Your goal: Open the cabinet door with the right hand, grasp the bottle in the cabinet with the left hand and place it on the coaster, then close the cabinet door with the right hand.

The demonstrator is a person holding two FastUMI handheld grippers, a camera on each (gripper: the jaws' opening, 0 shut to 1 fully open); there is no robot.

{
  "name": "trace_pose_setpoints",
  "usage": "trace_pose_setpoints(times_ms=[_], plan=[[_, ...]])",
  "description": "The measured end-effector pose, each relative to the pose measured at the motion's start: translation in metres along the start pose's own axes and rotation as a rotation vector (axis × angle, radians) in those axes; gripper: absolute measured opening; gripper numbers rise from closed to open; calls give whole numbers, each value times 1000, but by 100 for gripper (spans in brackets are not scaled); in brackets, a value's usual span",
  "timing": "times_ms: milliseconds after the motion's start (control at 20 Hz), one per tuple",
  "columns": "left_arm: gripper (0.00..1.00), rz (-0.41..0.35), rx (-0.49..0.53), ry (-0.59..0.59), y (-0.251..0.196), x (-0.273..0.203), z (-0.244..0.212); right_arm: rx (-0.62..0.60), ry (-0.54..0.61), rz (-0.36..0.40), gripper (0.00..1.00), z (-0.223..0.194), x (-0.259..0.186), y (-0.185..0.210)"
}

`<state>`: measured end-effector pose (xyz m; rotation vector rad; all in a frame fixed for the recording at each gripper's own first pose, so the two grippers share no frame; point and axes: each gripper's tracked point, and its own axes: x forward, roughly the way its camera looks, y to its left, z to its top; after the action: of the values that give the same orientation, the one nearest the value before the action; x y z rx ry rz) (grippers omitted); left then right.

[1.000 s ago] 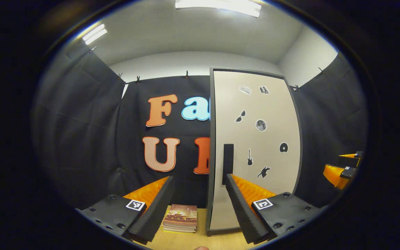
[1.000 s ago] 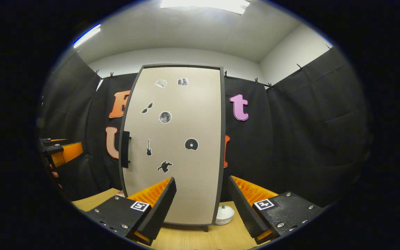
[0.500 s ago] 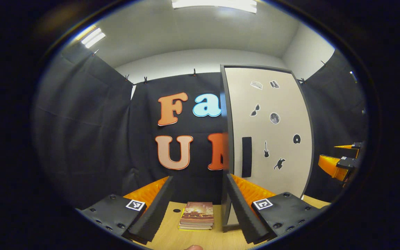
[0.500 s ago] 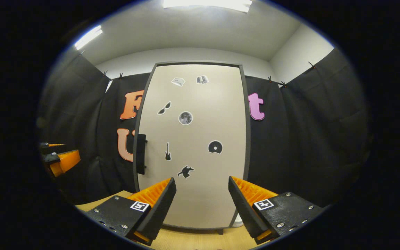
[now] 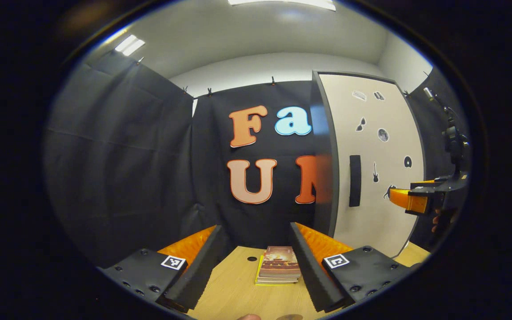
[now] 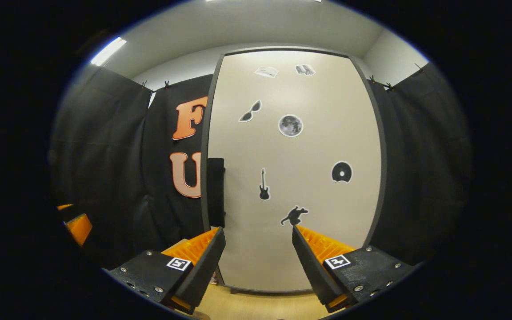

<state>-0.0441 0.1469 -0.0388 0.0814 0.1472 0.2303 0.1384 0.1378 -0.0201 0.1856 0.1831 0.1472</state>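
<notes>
Nearby, books (image 5: 279, 265) beside cabinet (image 5: 374, 164).

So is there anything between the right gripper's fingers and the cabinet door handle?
No. In the right gripper view, the right gripper is open short of the cabinet door, and the stretch to the handle is bare.

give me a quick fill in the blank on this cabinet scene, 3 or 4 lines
1. The cabinet door is ____.
2. The handle sits near the door's ____ edge in the right gripper view.
3. The books are stacked on the ____.
4. The right gripper has its jaws ____, holding nothing.

Missing words: closed; left; table; open
</notes>
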Motion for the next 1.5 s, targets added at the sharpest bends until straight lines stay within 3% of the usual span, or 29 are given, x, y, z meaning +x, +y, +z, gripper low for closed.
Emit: trace_pose_setpoints(times_ms=[400,800,1050,1500], plan=[[97,106,17,23,56,-9,-12,55,53,13,92,4,63,38],[97,136,15,36,74,-1,-19,117,163,-28,66,-9,105,56],[97,124,9,47,71,3,-25,137,193,-58,38,-13,110,56],[95,41,20,34,46,26,-21,114,189,12,24,-11,96,58]])
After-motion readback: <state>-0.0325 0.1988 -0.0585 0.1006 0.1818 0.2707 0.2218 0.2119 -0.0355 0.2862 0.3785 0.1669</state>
